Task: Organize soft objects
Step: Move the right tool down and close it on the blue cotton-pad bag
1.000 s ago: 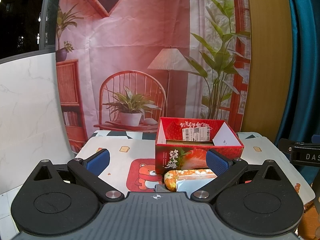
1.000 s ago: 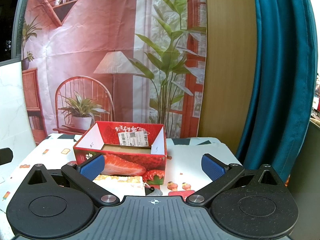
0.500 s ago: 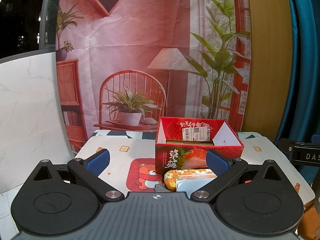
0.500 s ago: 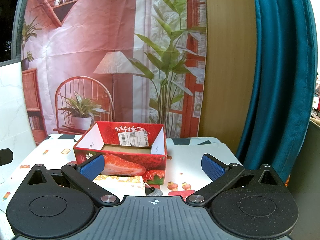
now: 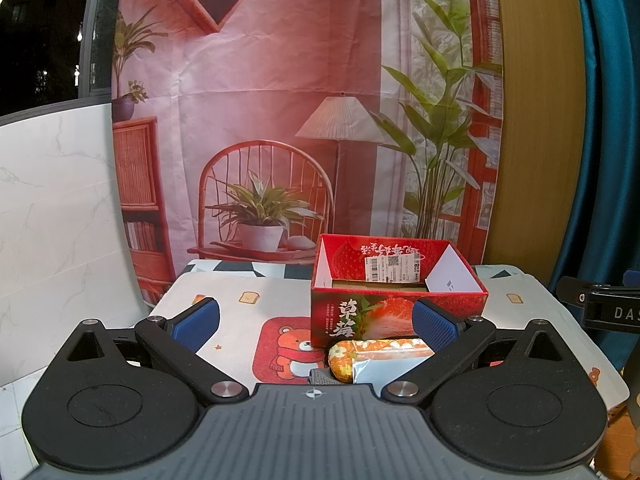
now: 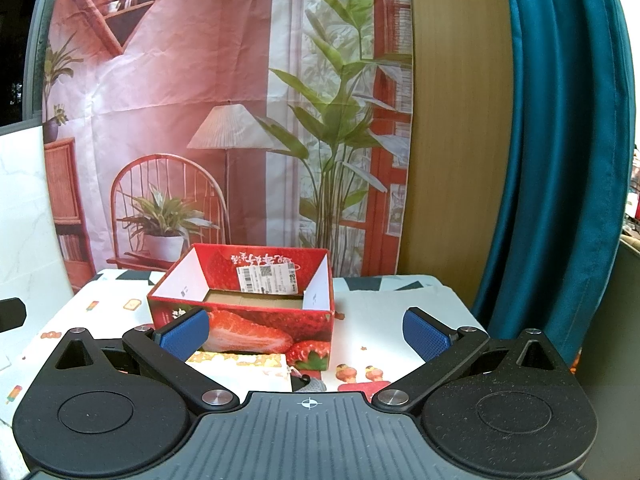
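A red strawberry-print box (image 5: 396,300) (image 6: 256,316) stands open on the table, its inside showing only a cardboard floor. In front of it lies an orange patterned soft pouch (image 5: 376,354) (image 6: 240,364) with a pale label, and a small grey item (image 5: 320,378) (image 6: 310,385) peeks out beside it. My left gripper (image 5: 316,322) is open, held back from the box with the pouch near its right finger. My right gripper (image 6: 304,330) is open too, and the box and pouch sit behind its left finger. Nothing is between either pair of fingers.
The table wears a white cloth (image 5: 248,312) with cartoon bear and toast prints. A printed room backdrop (image 5: 280,120) hangs behind, with a white marble panel (image 5: 60,200) at left and a teal curtain (image 6: 560,160) at right. The other gripper's black body (image 5: 604,310) shows at the right edge.
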`<state>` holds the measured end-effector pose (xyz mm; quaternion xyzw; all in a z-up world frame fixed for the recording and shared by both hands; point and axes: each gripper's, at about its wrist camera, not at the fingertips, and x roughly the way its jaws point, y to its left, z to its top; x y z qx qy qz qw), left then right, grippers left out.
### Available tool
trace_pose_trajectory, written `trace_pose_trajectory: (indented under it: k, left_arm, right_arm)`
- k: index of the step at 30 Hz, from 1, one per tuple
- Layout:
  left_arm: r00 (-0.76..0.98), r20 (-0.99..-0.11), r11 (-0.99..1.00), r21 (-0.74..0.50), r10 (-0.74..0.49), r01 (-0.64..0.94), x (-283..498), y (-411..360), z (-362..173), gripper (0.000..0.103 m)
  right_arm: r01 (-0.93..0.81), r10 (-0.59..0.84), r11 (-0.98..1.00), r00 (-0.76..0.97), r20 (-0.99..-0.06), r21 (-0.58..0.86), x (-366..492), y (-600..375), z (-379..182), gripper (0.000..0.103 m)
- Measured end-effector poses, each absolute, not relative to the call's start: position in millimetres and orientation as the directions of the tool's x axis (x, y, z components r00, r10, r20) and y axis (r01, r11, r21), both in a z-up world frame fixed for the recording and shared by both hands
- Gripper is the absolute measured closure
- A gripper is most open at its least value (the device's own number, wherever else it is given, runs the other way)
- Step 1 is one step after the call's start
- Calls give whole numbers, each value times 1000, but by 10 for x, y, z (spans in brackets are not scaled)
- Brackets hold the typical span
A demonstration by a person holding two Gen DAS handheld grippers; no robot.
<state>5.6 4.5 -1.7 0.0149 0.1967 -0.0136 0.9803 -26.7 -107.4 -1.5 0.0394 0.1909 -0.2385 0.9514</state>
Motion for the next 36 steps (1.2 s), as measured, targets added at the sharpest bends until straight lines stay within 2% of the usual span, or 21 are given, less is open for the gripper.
trace_pose_trajectory:
  k: [7, 11, 17, 22, 25, 27, 29, 36]
  left_arm:
    - [920, -391, 1000, 10, -1, 5, 229, 183, -122, 0]
    - [895, -445, 1000, 6, 3, -1, 414, 233, -303, 0]
    - [833, -552, 999, -7, -46, 50, 702, 182, -724, 3]
    - [753, -642, 989, -62, -144, 137, 854, 69, -1077, 16]
    - [689, -697, 979, -126, -201, 158, 935, 83, -1300, 25]
    - [651, -722, 972, -171, -236, 162, 973, 109, -1424, 36]
    - [618, -740, 964, -209, -267, 166, 1015, 111, -1517, 40]
    - [516, -769, 925, -341, -377, 167, 1160, 84, -1796, 50]
  right_arm:
    - [398, -346, 914, 868, -357, 82, -229, -1139, -176, 0]
    - [369, -302, 922, 875, -378, 116, -142, -1232, -375, 0]
    - [360, -286, 929, 844, -453, 86, 80, -1277, -776, 0]
    - [377, -293, 925, 789, -540, 50, 211, -1269, -1077, 0]
    - [383, -280, 921, 782, -557, 75, 194, -1291, -1230, 0]
    - [373, -261, 924, 779, -570, 87, 201, -1315, -1318, 1]
    - [359, -241, 929, 777, -582, 94, 203, -1316, -1382, 2]
    - [306, -176, 946, 761, -625, 106, 317, -1298, -1579, 23]
